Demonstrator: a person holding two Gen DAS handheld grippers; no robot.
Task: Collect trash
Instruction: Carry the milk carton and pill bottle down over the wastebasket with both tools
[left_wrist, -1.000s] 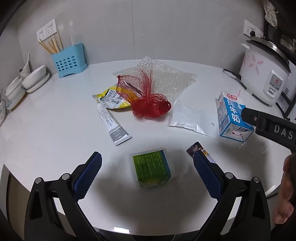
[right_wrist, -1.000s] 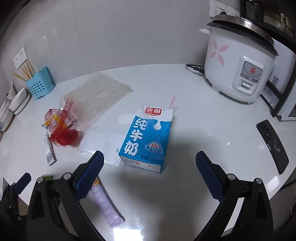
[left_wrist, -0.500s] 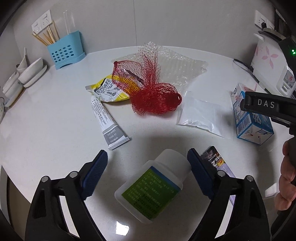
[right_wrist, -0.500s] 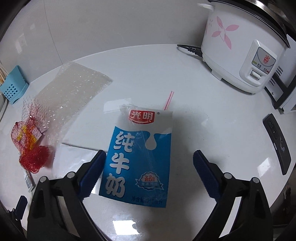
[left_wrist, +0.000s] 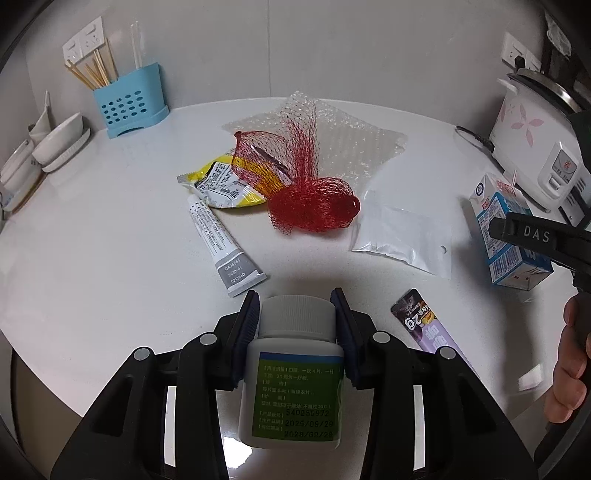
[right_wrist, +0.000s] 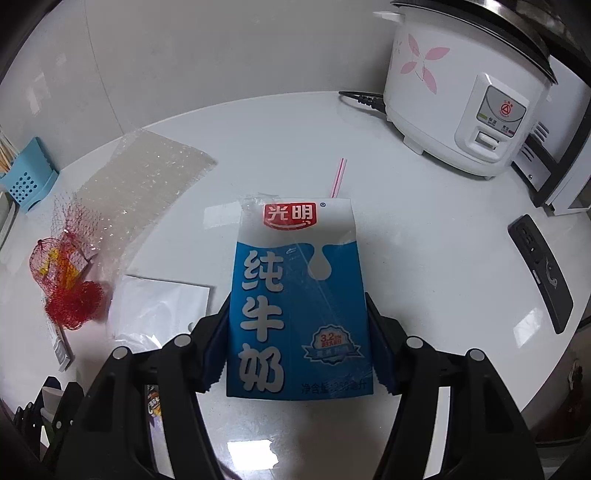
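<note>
My left gripper (left_wrist: 295, 314) is shut on a white pill bottle (left_wrist: 293, 376) with a green label, its cap between the blue pads. My right gripper (right_wrist: 297, 332) is shut on a blue and white milk carton (right_wrist: 297, 295), which also shows at the right of the left wrist view (left_wrist: 506, 229). On the white table lie a red mesh bag (left_wrist: 306, 192), a yellow wrapper (left_wrist: 221, 182), a grey-ended tube (left_wrist: 221, 240), a clear plastic pouch (left_wrist: 402, 236), bubble wrap (left_wrist: 351, 144) and a purple sachet (left_wrist: 428, 328).
A white rice cooker (right_wrist: 465, 92) stands at the back right with its cord. A black remote (right_wrist: 541, 273) lies at the right edge. A blue utensil holder (left_wrist: 127, 99) with chopsticks and stacked white bowls (left_wrist: 55, 144) are at the back left.
Both grippers moved forward and closed: the left onto the pill bottle, the right onto the milk carton. Earlier both were open around these items.
</note>
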